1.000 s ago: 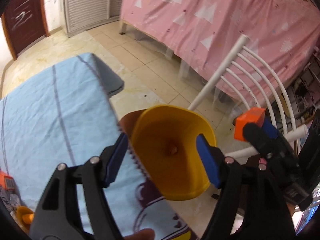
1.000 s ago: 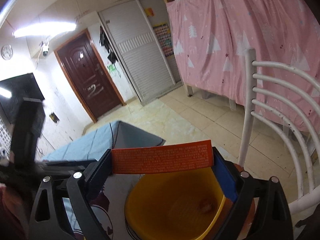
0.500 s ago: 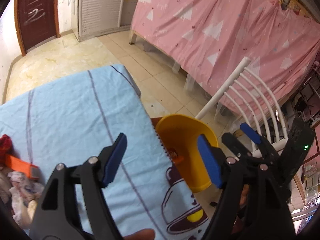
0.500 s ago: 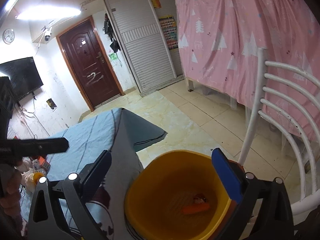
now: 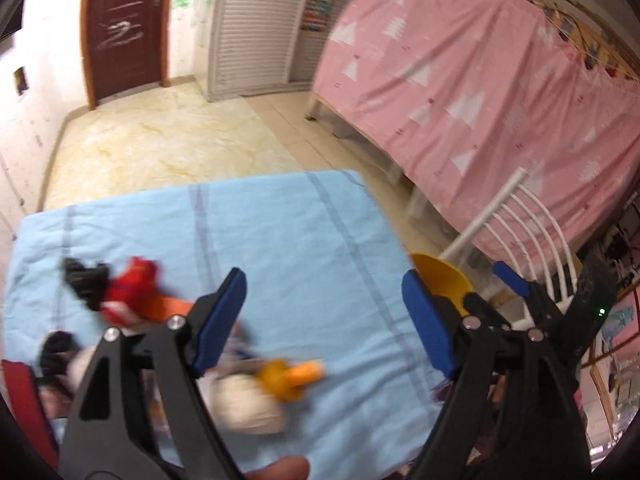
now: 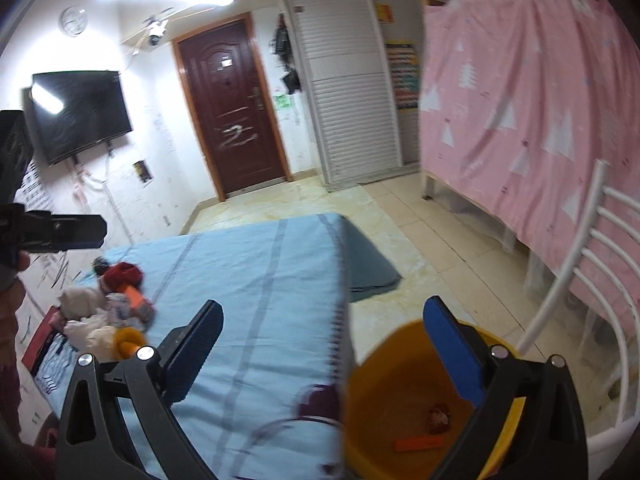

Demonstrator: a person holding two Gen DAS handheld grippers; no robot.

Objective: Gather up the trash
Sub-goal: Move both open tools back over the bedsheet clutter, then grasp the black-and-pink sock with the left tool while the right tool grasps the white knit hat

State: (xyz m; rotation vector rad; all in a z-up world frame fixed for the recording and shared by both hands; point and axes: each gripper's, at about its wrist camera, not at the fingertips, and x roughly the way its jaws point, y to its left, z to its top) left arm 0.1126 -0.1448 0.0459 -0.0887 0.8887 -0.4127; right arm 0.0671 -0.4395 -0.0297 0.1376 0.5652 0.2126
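Blue-sheeted table [image 5: 280, 240], trash heap [image 6: 108, 316] at its far-left side, yellow bin [image 6: 404, 408] off its right edge.
Both grippers empty: left gripper [image 5: 324, 320] opening above the heap, right gripper [image 6: 328, 356] wide beside the bin. Best to pinch one piece squarely; the orange wrapper [image 6: 420, 444] already lies binned, white chair [image 6: 580, 280] crowds the bin.

A matt light-blue cloth [image 6: 256, 280] with grey stripes covers the tabletop. The yellow bin [image 6: 384, 392] is smooth, slightly glossy plastic. Both grippers' fingers [image 5: 426, 320] carry matt blue pads on black plastic frames with shiny metal rivets. The floor [image 5: 160, 140] is glossy cream tile. The chair [image 6: 580, 264] is white-painted metal; the pink curtain [image 5: 480, 92] is thin printed cloth.
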